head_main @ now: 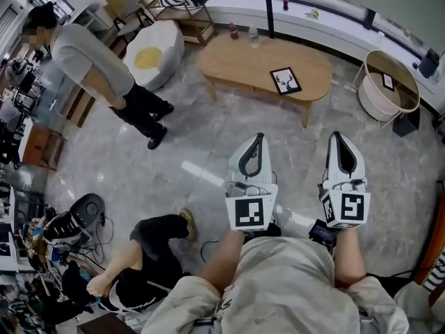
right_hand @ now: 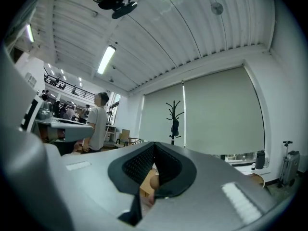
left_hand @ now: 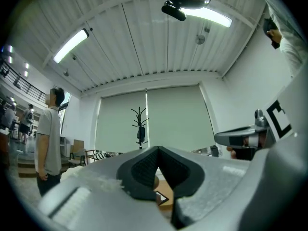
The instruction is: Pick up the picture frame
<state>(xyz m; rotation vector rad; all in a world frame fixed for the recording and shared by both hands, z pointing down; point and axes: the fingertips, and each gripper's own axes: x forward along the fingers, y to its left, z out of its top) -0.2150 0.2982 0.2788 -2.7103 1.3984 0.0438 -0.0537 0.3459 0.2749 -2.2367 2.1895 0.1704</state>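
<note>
on the wooden surface (head_main: 236, 65) ahead, picture frame (head_main: 286, 81) lying flat, left gripper (head_main: 252, 149) and right gripper (head_main: 343, 148) well short, jaws pressed together, empty

pale wood, grey marble, black-and-white markers
the picture frame (head_main: 286, 81) is edged in black around a white sheet with a dark deer, and is set on a light wooden table (head_main: 236, 61); the floor (head_main: 208, 131) is veined grey marble. the left gripper (head_main: 259, 138) and right gripper (head_main: 336, 137) are coloured white with black pads and black-and-white square markers; a pouf (head_main: 154, 51) is patterned white with a yellow centre.
</note>
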